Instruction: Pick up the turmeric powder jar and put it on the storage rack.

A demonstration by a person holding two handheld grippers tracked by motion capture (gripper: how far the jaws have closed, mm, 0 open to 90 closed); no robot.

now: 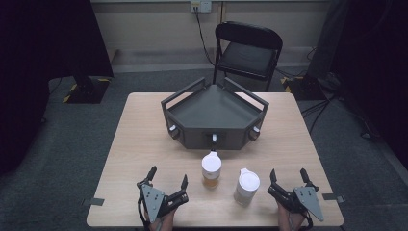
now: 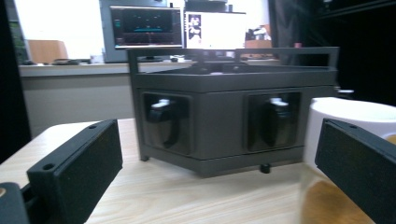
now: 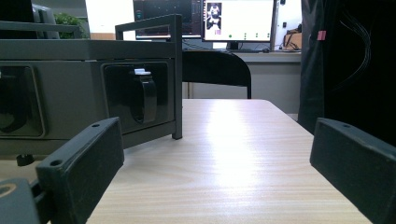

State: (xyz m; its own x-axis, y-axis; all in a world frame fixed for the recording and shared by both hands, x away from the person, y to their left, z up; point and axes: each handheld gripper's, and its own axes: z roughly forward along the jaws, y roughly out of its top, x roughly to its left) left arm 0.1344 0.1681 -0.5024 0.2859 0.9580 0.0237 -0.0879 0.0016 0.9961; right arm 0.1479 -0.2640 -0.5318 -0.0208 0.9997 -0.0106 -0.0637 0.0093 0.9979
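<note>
While both grippers (image 1: 167, 177) (image 1: 288, 176) gape, cups (image 1: 211, 169) stand between.

The table (image 1: 144, 139) has a pale wood-grain top, smooth with a soft sheen that reflects light in the right gripper view. On it, the dark grey housing (image 1: 211, 113) looks like matt metal or plastic; which one cannot be told. Its recessed knobs (image 2: 161, 116) appear as smooth, slightly glossy black plastic. In front of the housing, the left cup (image 1: 211, 169) and the right cup (image 1: 247, 186) carry white, smooth, matt plastic-looking lids over translucent walls. The left gripper (image 1: 168, 177) and right gripper (image 1: 287, 176) have matt black jaws, faced with finely textured, foam-like pads (image 3: 91, 161). Each gripper bears a grey matt plate (image 1: 153, 202).
</note>
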